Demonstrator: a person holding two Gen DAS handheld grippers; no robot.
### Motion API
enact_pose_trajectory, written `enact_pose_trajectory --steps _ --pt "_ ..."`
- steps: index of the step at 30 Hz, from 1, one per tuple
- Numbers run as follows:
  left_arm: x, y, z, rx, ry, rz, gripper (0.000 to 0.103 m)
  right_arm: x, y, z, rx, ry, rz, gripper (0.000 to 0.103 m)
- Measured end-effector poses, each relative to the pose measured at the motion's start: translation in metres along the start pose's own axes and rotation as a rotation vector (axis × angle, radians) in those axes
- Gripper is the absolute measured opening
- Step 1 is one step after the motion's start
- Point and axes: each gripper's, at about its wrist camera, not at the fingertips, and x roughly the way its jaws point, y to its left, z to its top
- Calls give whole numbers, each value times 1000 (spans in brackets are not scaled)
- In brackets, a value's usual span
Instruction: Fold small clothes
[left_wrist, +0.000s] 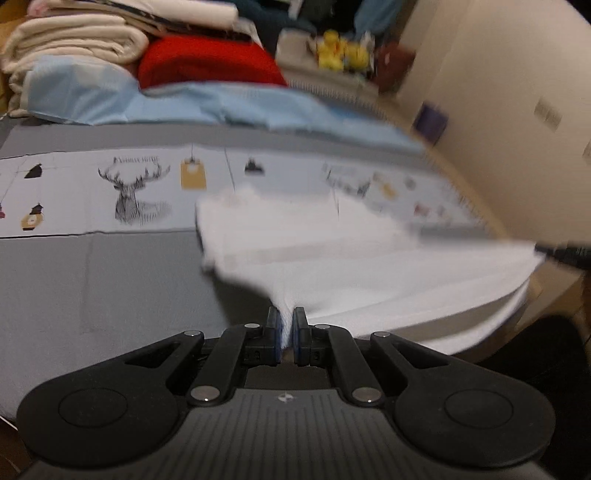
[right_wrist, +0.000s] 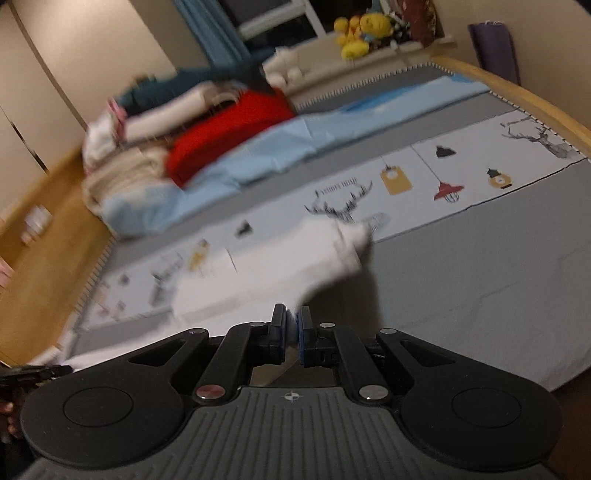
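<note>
No box, basket or other container shows in either view; the work lies on a grey bedspread (left_wrist: 92, 280) with a printed white band carrying a deer head (left_wrist: 138, 192) and hanging lamps. The left gripper (left_wrist: 287, 328) has its jaws pinched together on a bunched edge of the white garment (left_wrist: 332, 243), and the cloth fans out ahead of it and to its right, lifted off the bed near the fingers. The right gripper (right_wrist: 293, 328) is likewise clamped on a thin edge of the same white garment (right_wrist: 280, 266), which spreads forward and to its left. The garment's long axis runs roughly crosswise between the two grippers, its far end reaching onto the printed band; in the right wrist view a sleeve-like end (right_wrist: 351, 240) points ahead and to the right, over the deer print. Both views are motion-blurred, so the garment's seams and exact type cannot be made out. Beyond both grippers lie a light blue sheet (left_wrist: 207, 107), a red folded item (left_wrist: 207, 62) and a stack of cream linens (left_wrist: 74, 44), with yellow plush toys (right_wrist: 364, 29) far behind. A dark tip (left_wrist: 565, 253) at the right edge of the left wrist view is cut off.
</note>
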Motion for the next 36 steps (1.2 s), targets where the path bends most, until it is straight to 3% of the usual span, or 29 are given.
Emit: enact_pose_trajectory --steps 2,5,12,19,23,25,27,29,33,36 --pt "-14 0 3 -26 -21 -12 6 -13 -3 -1 26 -27 13 6" --pt "4 6 13 -45 7 16 6 -3 -5 2 32 -29 14 5" --pt "105 28 60 -84 113 77 6 100 -14 28 31 53 -137 5" --pt "206 56 93 -72 163 153 6 209 -32 55 57 137 -268 5" --pt "248 84 91 -205 204 170 9 256 -48 52 76 149 -316 5" --pt "244 95 105 -252 120 207 9 265 -60 59 154 116 -379 10" --pt "238 104 113 -291 58 176 9 262 -70 67 221 44 -341 10" --pt "246 108 112 -281 112 159 10 262 -74 70 206 31 -307 10" --pt "274 102 99 -117 282 205 13 271 -77 60 84 107 -299 10" --pt "282 102 89 -76 307 193 16 286 -79 40 -19 196 -247 13"
